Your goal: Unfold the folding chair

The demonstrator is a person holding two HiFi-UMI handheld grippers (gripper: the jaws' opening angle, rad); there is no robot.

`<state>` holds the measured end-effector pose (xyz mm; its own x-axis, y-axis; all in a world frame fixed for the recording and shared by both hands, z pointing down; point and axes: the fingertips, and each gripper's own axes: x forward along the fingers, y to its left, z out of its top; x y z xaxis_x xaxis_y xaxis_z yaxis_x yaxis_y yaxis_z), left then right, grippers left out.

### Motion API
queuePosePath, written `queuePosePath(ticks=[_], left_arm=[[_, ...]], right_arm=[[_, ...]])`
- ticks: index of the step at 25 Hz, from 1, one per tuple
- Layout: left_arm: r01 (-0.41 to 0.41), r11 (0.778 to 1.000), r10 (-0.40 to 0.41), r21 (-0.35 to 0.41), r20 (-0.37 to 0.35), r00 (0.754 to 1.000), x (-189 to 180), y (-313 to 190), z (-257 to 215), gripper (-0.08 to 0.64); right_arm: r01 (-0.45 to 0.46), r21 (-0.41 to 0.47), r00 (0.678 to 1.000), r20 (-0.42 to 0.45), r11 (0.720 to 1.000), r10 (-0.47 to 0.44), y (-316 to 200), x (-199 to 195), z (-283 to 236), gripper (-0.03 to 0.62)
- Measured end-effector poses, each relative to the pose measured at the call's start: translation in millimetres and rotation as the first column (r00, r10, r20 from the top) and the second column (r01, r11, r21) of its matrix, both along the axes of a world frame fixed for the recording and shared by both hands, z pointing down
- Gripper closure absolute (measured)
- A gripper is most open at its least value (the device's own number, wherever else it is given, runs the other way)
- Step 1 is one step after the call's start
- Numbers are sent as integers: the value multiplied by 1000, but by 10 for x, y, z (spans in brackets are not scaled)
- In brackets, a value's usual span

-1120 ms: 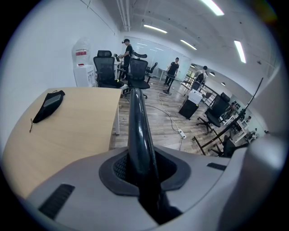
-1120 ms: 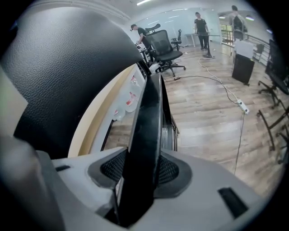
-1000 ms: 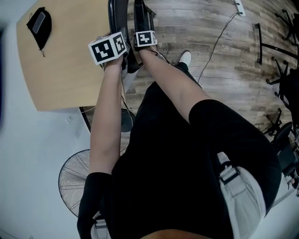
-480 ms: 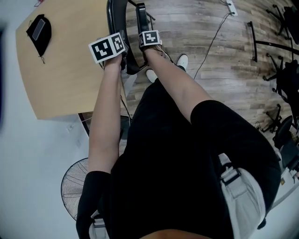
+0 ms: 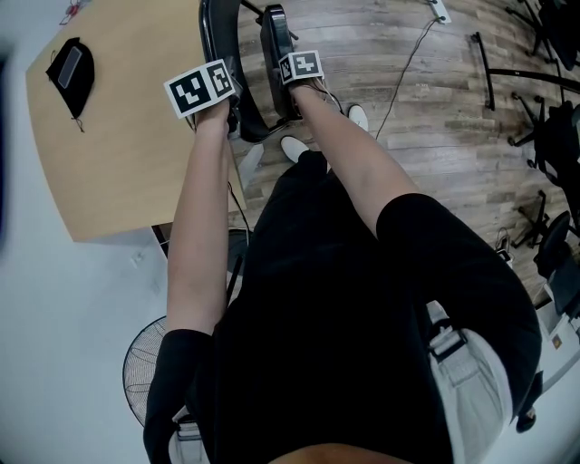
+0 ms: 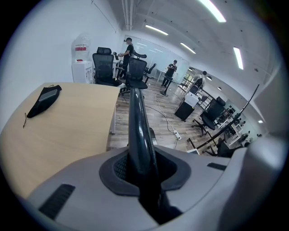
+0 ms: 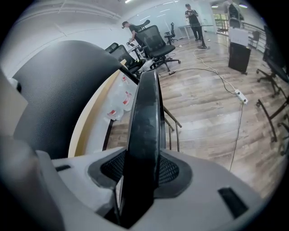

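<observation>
A wood-plank floor (image 5: 453, 109) is crossed by a cable (image 5: 405, 68). A pale wooden table (image 5: 118, 154) is set by a white wall (image 6: 45, 45), with a black pouch (image 5: 70, 68) laid near its far left corner. 2 black office chairs (image 6: 103, 62) are placed beyond its far edge. Ceiling strip lights (image 6: 212, 9) are lit.

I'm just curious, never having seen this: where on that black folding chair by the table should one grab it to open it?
From above, at its two top edges. The left gripper is shut on the folding chair's thin round frame tube, the right gripper on the wider, flat panel edge beside it. One hold on each half probably lets them be pulled apart.
</observation>
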<state>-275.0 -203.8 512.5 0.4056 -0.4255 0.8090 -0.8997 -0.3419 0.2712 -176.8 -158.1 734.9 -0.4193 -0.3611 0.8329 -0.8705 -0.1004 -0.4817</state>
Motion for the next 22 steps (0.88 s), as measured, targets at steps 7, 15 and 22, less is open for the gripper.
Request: queuePosePath(ticks=[7, 15, 22], left_arm=[[17, 1000, -17, 8, -9, 1000, 50, 3, 79, 499], [21, 1000, -21, 7, -4, 1000, 317, 61, 130, 495], [1, 1000, -1, 4, 21, 1000, 508, 88, 232, 486]], right_arm=[[-15, -26, 996, 85, 1000, 17, 106, 487, 117, 419], [1, -28, 983, 182, 1000, 5, 227, 1024, 250, 417], [11, -56, 968, 251, 998, 4, 323, 1476, 440, 411]])
